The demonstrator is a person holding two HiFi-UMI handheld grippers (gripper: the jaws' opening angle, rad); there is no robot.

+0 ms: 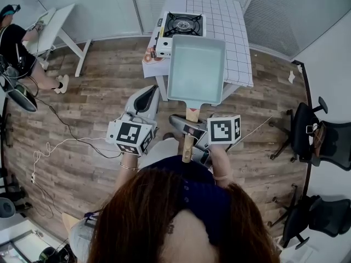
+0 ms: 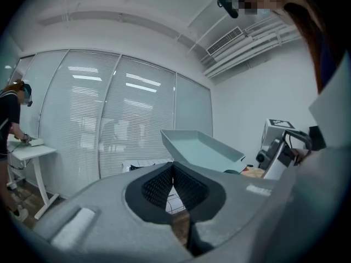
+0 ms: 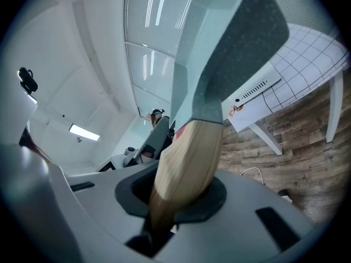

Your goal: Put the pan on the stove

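Note:
A light teal rectangular pan (image 1: 196,69) hangs in the air just in front of the table's near edge, with its wooden handle (image 1: 188,141) pointing back at me. My right gripper (image 1: 186,130) is shut on that handle (image 3: 189,163); the pan's speckled underside (image 3: 236,48) fills the right gripper view. A black-burnered portable stove (image 1: 184,24) stands on the white checked table (image 1: 233,32) beyond the pan. My left gripper (image 1: 149,92) is held to the left of the pan, pointing forward. Its pads (image 2: 164,182) meet with nothing between them, and the pan (image 2: 203,149) shows to its right.
A printed box (image 1: 151,56) lies at the table's left edge beside the stove. A person sits at a white desk (image 1: 52,26) at the far left. Cables (image 1: 55,147) trail over the wooden floor. Black office chairs (image 1: 318,138) stand at the right.

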